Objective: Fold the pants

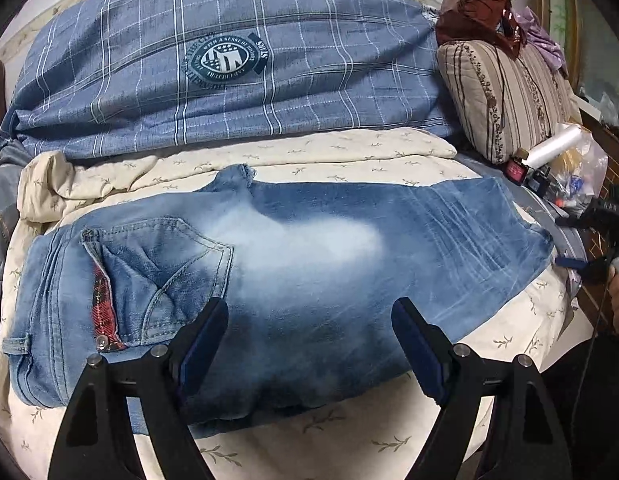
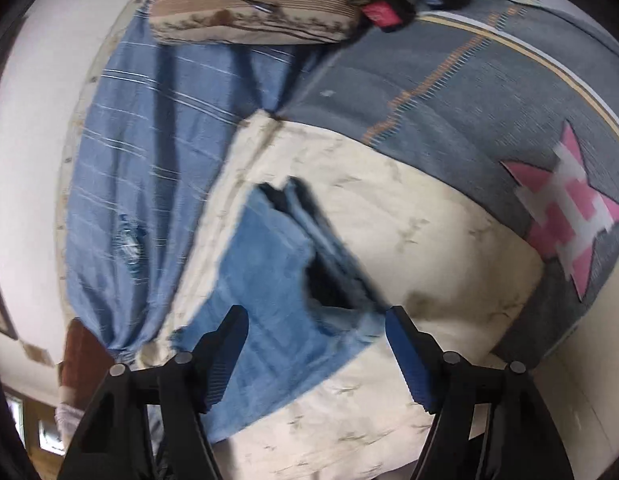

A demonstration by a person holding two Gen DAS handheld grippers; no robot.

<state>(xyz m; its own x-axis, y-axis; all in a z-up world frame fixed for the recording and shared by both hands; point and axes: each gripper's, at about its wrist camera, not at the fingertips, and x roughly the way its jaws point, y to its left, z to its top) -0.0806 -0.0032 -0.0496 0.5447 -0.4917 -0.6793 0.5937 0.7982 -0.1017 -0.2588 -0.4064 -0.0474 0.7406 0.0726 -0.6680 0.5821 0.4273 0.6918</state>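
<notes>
Faded blue jeans point(image 1: 301, 264) lie folded flat across a cream quilt point(image 1: 309, 156), back pocket point(image 1: 161, 268) at the left, leg ends at the right. My left gripper point(image 1: 309, 316) hangs open and empty just above the jeans' near edge. In the blurred right wrist view the jeans' leg ends point(image 2: 277, 280) lie on the cream quilt point(image 2: 429, 248). My right gripper point(image 2: 315, 322) is open and empty above that end, its jaws either side of the hem. The right gripper also shows at the right edge of the left wrist view point(image 1: 589, 264).
A blue plaid duvet point(image 1: 229, 60) is bunched behind the jeans. A striped pillow point(image 1: 505, 96) with clothes on it lies at the back right. Small items and a plastic bag point(image 1: 569, 168) sit beside it. A grey bedspread with a pink star point(image 2: 569, 212) lies to the right.
</notes>
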